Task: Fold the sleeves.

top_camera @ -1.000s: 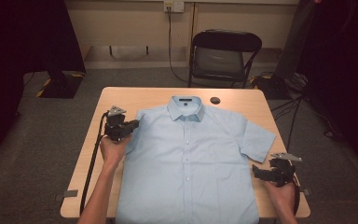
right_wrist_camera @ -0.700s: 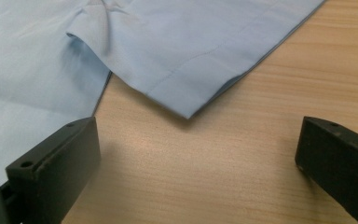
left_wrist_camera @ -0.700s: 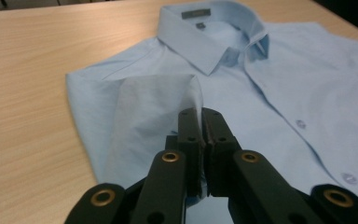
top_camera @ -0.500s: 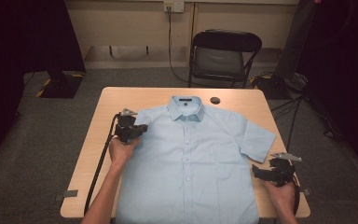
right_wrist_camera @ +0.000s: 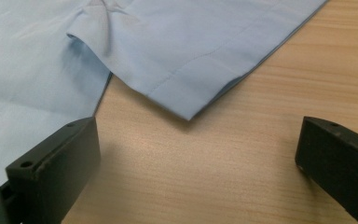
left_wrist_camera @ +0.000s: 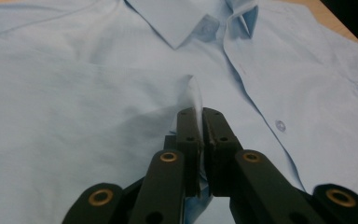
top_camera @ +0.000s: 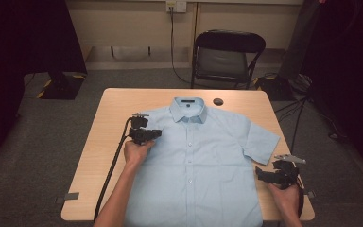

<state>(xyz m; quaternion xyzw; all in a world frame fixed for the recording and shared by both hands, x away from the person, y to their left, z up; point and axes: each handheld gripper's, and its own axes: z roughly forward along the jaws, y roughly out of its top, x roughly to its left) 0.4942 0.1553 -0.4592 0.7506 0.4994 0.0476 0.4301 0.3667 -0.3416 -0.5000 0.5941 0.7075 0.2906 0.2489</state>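
Observation:
A light blue short-sleeved shirt [top_camera: 203, 156] lies face up on the wooden table [top_camera: 105, 142], collar at the far side. My left gripper [top_camera: 157, 134] rests over the shirt's left chest, pointing right, and is shut on a pinched fold of the shirt's cloth [left_wrist_camera: 193, 95]. In the left gripper view that gripper [left_wrist_camera: 199, 114] has the thin cloth edge squeezed between its pads, below the collar [left_wrist_camera: 177, 23]. My right gripper [top_camera: 260, 174] sits at the table's front right, open, just off the right sleeve [top_camera: 261, 142]. Its jaws [right_wrist_camera: 196, 140] stand wide over bare wood below the sleeve hem [right_wrist_camera: 191, 70].
A small dark round object [top_camera: 218, 101] lies on the table beyond the collar. A black folding chair [top_camera: 227, 56] stands behind the table. The left gripper's cable [top_camera: 111, 175] runs along the table's left side to the front edge.
My left gripper has moved rightward and slightly nearer, from the shirt's left edge onto its chest, drawing the cloth with it. The right gripper has stayed put.

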